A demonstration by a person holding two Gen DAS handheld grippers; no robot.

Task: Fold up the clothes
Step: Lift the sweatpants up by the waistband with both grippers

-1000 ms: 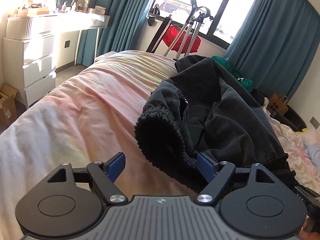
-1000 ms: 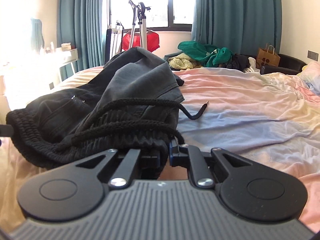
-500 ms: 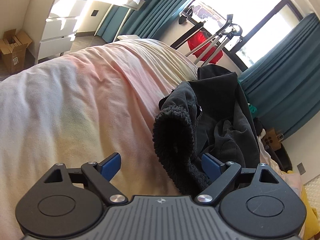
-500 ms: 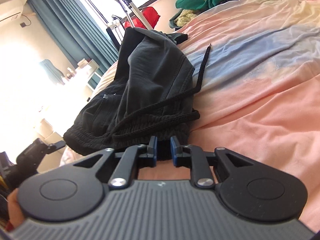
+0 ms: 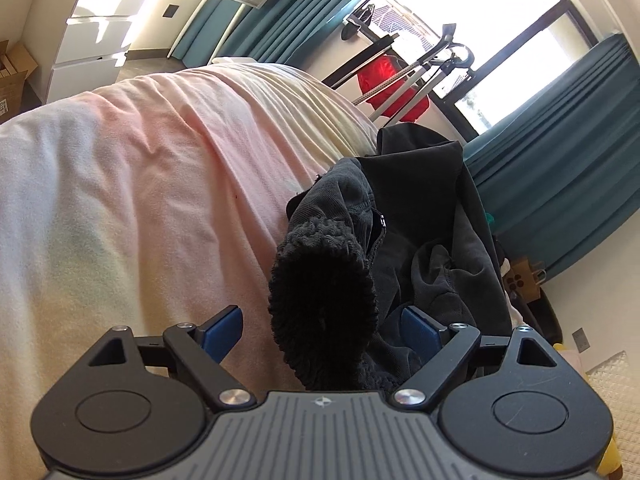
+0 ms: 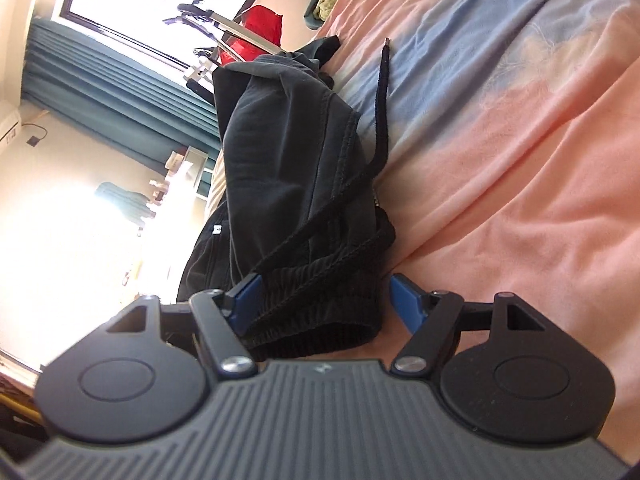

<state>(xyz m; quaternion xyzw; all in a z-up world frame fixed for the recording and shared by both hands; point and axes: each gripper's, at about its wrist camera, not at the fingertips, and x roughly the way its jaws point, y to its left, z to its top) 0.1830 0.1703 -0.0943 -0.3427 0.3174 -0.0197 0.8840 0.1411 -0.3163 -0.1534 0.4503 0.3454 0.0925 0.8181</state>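
Bedsheet (image 5: 140,184) under dark trousers (image 5: 420,232)

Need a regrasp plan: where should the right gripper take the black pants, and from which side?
Grip the ribbed waistband, coming straight in from its open end. It already lies between the right gripper's open jaws, and it is the thickest edge. Keep clear of the loose drawstring trailing across the bedsheet.

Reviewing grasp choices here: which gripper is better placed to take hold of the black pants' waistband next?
Probably the left gripper: its open jaws straddle the ribbed waistband. The right gripper, also open, has the band against one finger only, with the drawstring trailing onto the bedsheet.
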